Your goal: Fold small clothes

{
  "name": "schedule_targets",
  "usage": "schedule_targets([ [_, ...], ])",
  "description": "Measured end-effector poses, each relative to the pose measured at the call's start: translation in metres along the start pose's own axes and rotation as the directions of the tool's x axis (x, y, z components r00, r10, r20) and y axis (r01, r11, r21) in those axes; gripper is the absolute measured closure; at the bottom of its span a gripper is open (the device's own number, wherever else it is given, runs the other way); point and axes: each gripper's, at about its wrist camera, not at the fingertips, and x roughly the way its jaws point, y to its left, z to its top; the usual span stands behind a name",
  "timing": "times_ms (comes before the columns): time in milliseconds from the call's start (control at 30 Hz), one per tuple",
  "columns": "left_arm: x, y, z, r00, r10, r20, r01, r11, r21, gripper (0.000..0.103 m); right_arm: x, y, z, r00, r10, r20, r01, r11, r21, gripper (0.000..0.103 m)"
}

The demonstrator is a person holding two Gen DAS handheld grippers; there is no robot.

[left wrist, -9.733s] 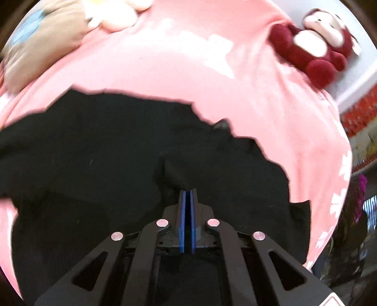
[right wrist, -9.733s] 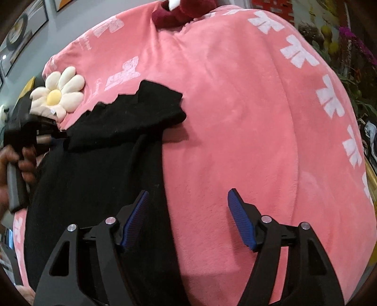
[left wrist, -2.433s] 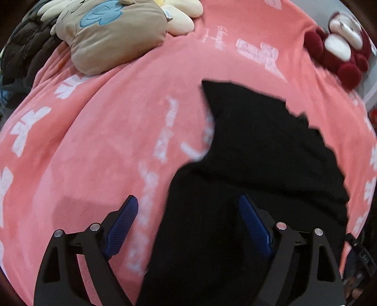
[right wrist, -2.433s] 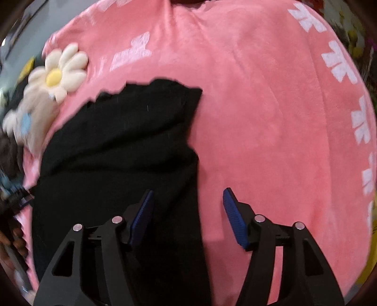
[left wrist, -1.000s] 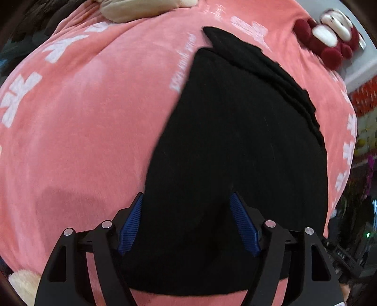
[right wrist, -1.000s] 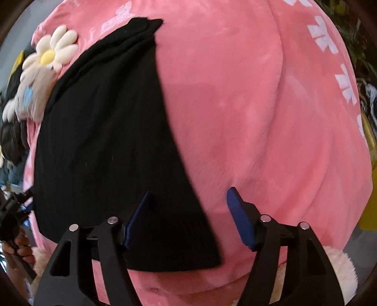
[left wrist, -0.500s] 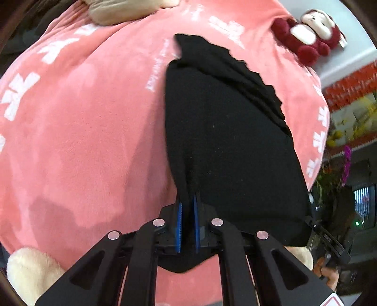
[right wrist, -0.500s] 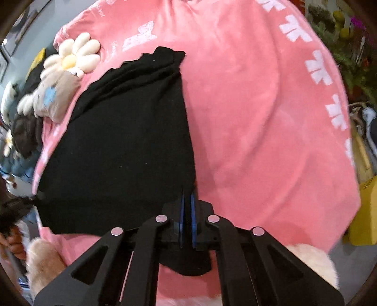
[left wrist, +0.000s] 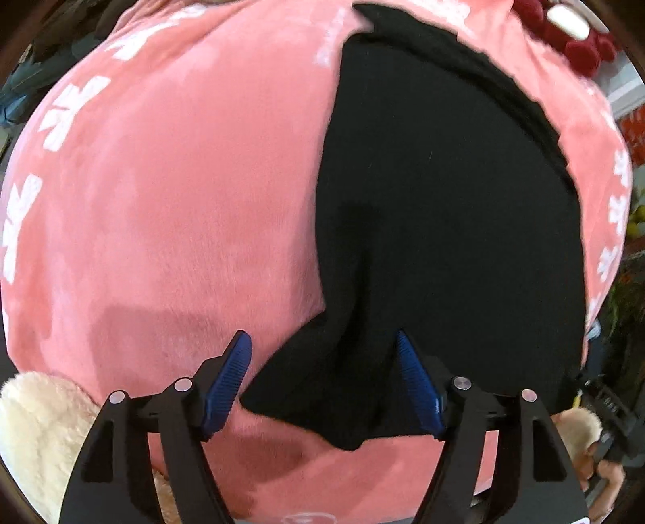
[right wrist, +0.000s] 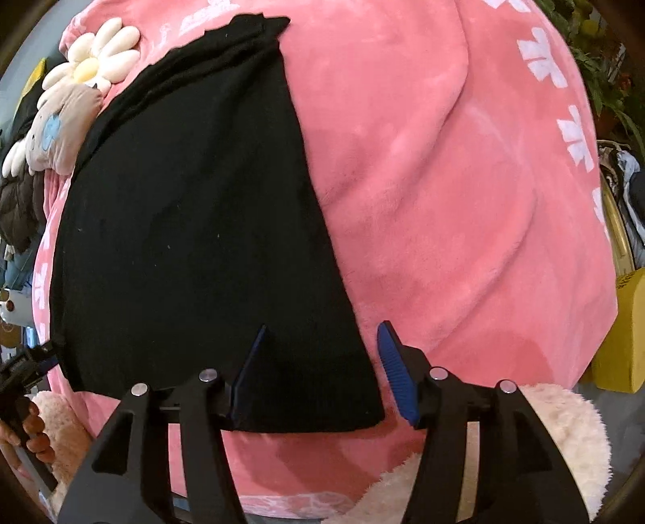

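A black garment (left wrist: 443, 209) lies spread lengthwise on a pink blanket (left wrist: 161, 193); it also shows in the right wrist view (right wrist: 193, 225). My left gripper (left wrist: 322, 379) is open, its blue pads either side of the garment's rumpled near left corner. My right gripper (right wrist: 320, 371) is open over the garment's near right corner, which lies flat. The far end of the garment is bunched in folds (right wrist: 225, 44).
A red plush toy (left wrist: 564, 28) sits at the far end. A daisy cushion (right wrist: 92, 56) and a beige plush (right wrist: 60, 129) lie beside the garment. A cream fluffy rug (right wrist: 556, 435) lies below the blanket's near edge. A yellow box (right wrist: 621, 342) stands at right.
Both grippers were shut on the garment's near corners half a second ago. Both have opened and let the corners drop onto the blanket.
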Motion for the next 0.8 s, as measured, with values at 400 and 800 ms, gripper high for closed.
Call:
schedule_targets([
  [400,-0.010,-0.042,-0.004,1.000,-0.010,-0.005,0.011,0.989,0.149,0.096,-0.010,0.033,-0.001,0.997,0.008,0.079,-0.003,0.997,-0.071,0.099],
  [800,-0.071,-0.017,-0.030,0.994,-0.104,0.036,0.098,0.983,0.154,0.096,-0.066,0.023,-0.016,0.993,0.093,0.068,-0.084,0.989,-0.122,0.099],
])
